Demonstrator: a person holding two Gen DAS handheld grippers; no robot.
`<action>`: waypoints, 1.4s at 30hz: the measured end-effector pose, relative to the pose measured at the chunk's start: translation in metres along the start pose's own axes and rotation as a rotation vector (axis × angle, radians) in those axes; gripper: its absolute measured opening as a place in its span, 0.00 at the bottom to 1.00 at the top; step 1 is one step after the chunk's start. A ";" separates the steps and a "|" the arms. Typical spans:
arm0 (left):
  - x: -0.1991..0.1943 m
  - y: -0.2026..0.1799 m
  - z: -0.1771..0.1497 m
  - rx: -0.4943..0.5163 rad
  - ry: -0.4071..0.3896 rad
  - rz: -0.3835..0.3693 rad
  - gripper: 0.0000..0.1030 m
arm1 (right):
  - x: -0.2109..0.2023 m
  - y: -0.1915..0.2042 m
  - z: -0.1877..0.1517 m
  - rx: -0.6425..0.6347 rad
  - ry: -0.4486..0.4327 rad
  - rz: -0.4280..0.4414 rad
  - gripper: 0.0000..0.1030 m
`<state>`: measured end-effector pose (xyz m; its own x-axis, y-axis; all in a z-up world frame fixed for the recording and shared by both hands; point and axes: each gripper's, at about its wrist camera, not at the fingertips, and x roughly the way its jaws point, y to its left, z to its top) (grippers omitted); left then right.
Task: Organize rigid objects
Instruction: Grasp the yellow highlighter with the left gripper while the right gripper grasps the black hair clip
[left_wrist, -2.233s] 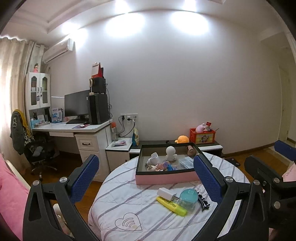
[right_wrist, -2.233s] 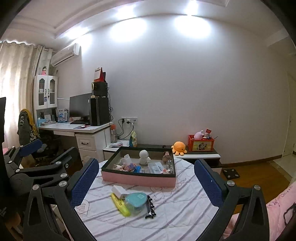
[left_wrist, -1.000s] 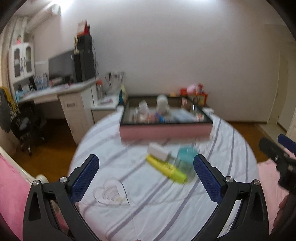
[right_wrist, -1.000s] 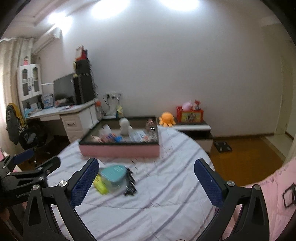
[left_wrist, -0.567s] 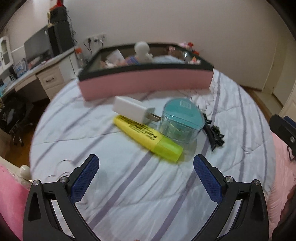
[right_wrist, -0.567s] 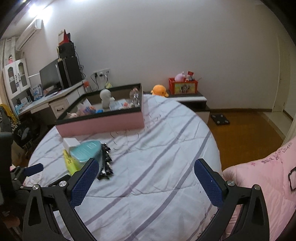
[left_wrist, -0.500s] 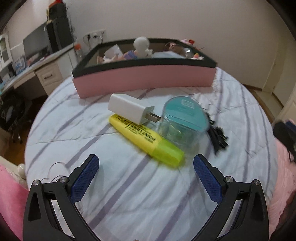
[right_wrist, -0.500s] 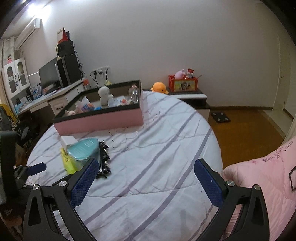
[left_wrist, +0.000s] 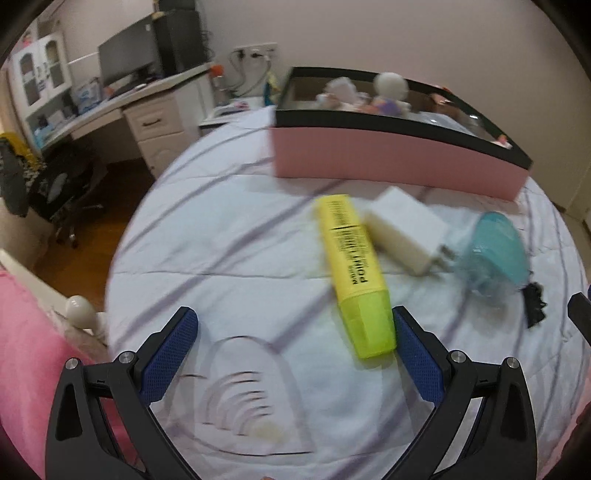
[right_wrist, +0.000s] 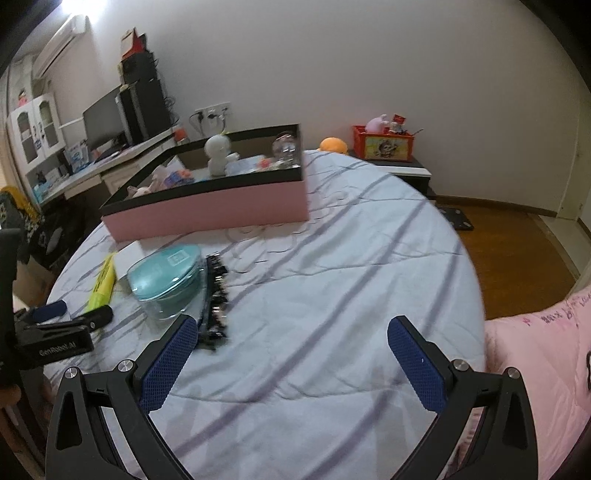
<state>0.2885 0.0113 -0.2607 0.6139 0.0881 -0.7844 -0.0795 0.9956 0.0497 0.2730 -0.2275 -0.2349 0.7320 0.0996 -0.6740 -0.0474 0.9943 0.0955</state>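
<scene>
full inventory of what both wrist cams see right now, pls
highlighter: 1, yellow, lying on the table near the left gripper's right finger
charger: 1, white, beside the highlighter
lidded container: 1, teal lid, clear body, next to the charger
hair clips: 1 bunch, black, right of the container
box: 1, pink sides, black rim, far side, holds small toys
figurine: 1, white, inside the box
table: 1, round, striped white cloth
left gripper: black, blue pads, open
right gripper: same, open, over bare cloth
</scene>
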 end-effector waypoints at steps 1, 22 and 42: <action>-0.001 0.006 -0.001 -0.008 -0.005 0.013 1.00 | 0.003 0.005 0.001 -0.014 0.008 0.002 1.00; 0.001 0.012 -0.003 0.016 -0.040 -0.019 1.00 | 0.062 0.046 0.025 -0.214 0.159 0.055 0.31; 0.016 -0.005 0.022 0.055 -0.051 -0.116 0.64 | 0.043 -0.006 0.011 -0.077 0.092 -0.029 0.18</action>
<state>0.3161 0.0083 -0.2598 0.6554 -0.0280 -0.7548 0.0372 0.9993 -0.0048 0.3128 -0.2293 -0.2563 0.6684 0.0704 -0.7405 -0.0822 0.9964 0.0206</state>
